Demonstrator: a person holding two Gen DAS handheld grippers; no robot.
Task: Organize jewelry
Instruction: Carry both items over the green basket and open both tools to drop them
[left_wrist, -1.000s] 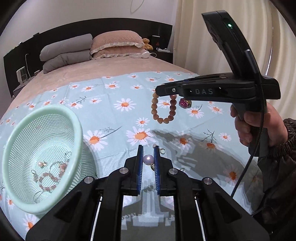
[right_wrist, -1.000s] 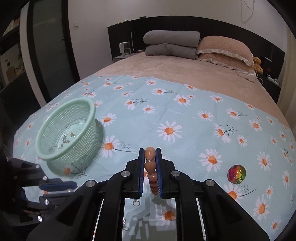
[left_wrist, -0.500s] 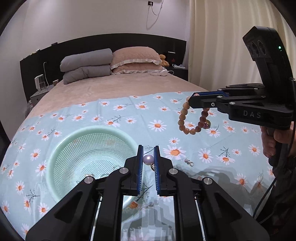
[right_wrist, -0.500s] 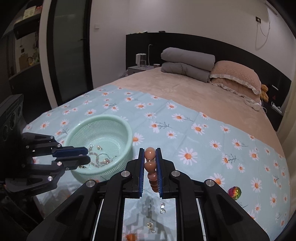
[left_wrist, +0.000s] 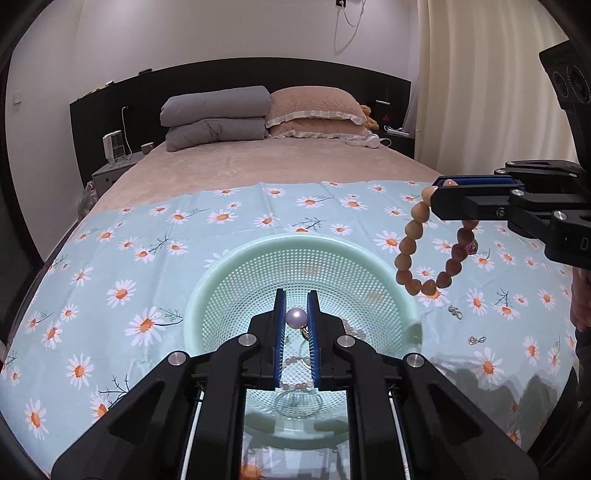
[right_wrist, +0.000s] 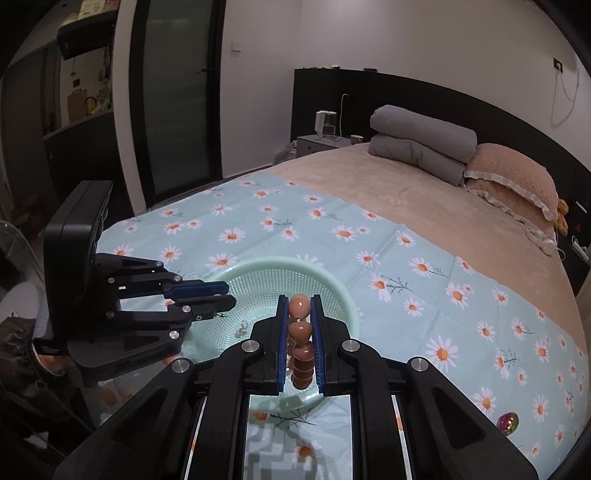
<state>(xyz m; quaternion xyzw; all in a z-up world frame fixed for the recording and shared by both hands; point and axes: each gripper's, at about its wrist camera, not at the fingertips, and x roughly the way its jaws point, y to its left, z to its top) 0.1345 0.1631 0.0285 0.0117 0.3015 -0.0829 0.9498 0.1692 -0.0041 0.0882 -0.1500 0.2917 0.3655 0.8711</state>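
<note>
**Both loads over the basket, pearl piece lined up first**

My left gripper (left_wrist: 294, 318) is clamped on a pearl earring (left_wrist: 295, 317), the pearl pinched between the blue pads with a small metal fitting dangling below. Straight under and ahead of it lies the green mesh basket (left_wrist: 236, 266) on the daisy cloth (left_wrist: 122, 295), with a few pieces already resting on its floor. So I judge the left hand is the nearer one: the pearl hangs inside the rim's outline, and letting go should drop it in.

My right gripper (right_wrist: 299, 321) is closed on a wooden bead bracelet (right_wrist: 298, 332). From the left camera the loop hangs down from the jaws, its long axis roughly vertical, over the basket's far right rim rather than its middle. I think that hand needs to come further in over the bowl before I let go, or the loop may catch the rim. Two small earrings (left_wrist: 456, 312) and a multicoloured bead (right_wrist: 508, 424) lie on the cloth outside the basket.
</note>
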